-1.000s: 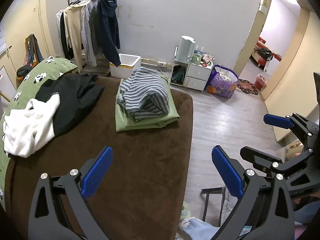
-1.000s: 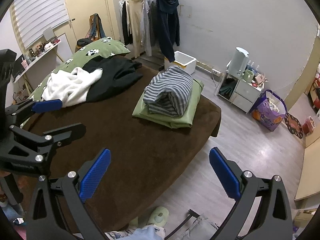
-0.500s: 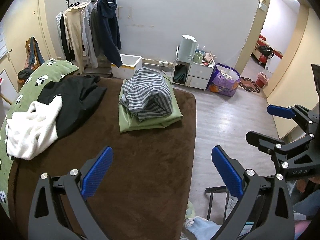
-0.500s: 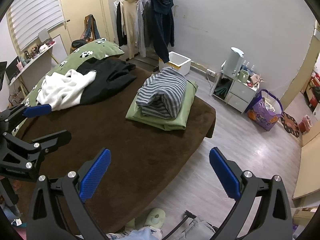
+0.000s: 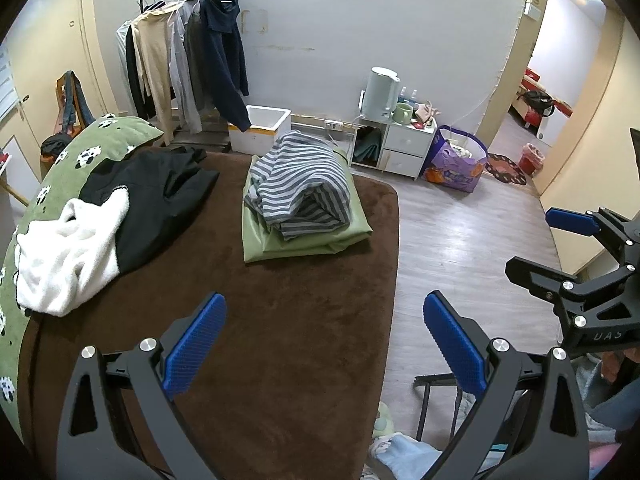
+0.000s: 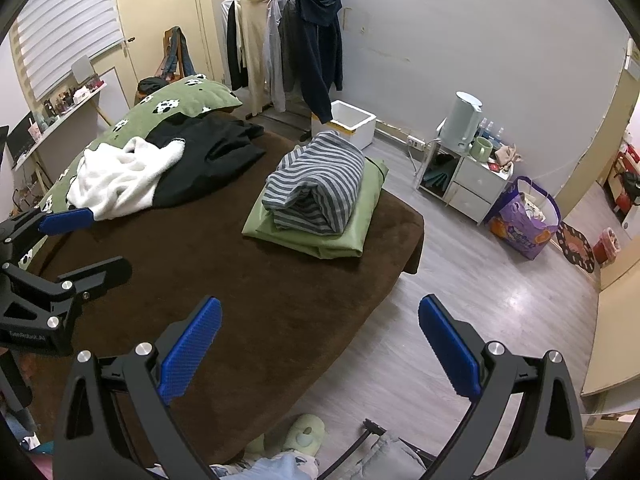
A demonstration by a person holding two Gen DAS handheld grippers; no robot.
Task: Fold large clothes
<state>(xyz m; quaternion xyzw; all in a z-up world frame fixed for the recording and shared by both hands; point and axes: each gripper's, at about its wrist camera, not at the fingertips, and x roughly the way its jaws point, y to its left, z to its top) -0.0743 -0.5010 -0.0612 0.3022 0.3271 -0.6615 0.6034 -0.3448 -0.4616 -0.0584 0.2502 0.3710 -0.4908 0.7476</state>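
A folded grey striped garment point(image 5: 301, 184) point(image 6: 320, 184) lies on a folded green garment point(image 5: 304, 240) point(image 6: 344, 236) at the far right of the brown bed point(image 5: 280, 340) point(image 6: 260, 280). An unfolded black garment point(image 5: 160, 196) point(image 6: 212, 160) and a white fleece garment point(image 5: 68, 256) point(image 6: 116, 176) lie crumpled at the left. My left gripper point(image 5: 324, 340) is open and empty above the bed's near edge. My right gripper point(image 6: 320, 340) is open and empty, also high above the bed. Each gripper shows at the side of the other's view.
A green panda-print pillow point(image 6: 176, 100) lies at the bed's left end. A clothes rack point(image 5: 188, 52) with hung garments stands by the far wall. A white box point(image 5: 264, 124), a small white cabinet point(image 5: 400, 140) and a purple bag point(image 5: 456, 164) stand on the wooden floor.
Both grippers have drawn back and up from the bed, so the clothes look smaller and farther. The jaws stayed open. The clothes have not moved.
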